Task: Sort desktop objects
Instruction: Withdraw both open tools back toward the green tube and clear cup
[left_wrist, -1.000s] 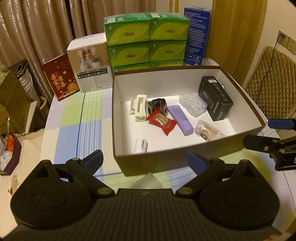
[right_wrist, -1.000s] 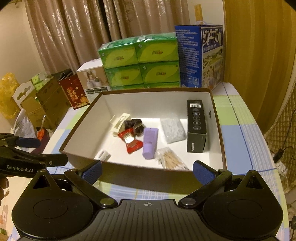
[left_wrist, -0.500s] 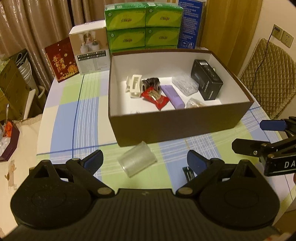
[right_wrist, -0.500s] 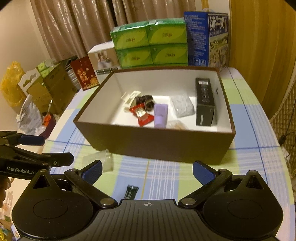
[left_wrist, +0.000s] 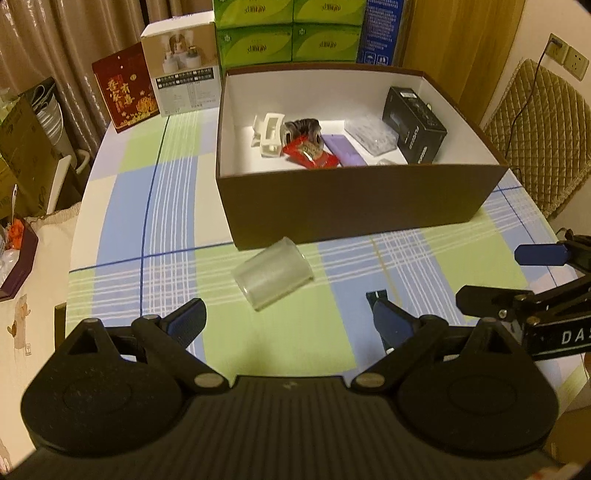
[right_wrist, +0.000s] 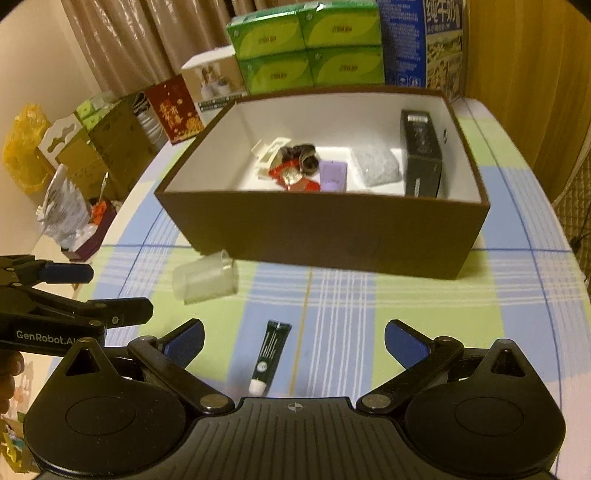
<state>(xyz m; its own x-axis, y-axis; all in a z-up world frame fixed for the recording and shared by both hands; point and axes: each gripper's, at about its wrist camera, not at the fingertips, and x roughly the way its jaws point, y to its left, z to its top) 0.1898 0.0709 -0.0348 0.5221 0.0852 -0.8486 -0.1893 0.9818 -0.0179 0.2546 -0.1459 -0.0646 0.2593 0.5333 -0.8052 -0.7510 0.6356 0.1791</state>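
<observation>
Now both tongs are hanging released and empty, pulled back from over the brown box (left_wrist: 354, 206) to the near edge of the bench (right_wrist: 424, 306). That retreat is bringing the leftovers into view: a clear plastic cup (right_wrist: 205, 279) lying tipped just before the box, and a dark tube (right_wrist: 268, 355) between the right tongs (right_wrist: 294, 343), likely next.

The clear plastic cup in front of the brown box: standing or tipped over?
Tipped over. The clear plastic cup lies on its side on the checked tablecloth, empty.
</observation>
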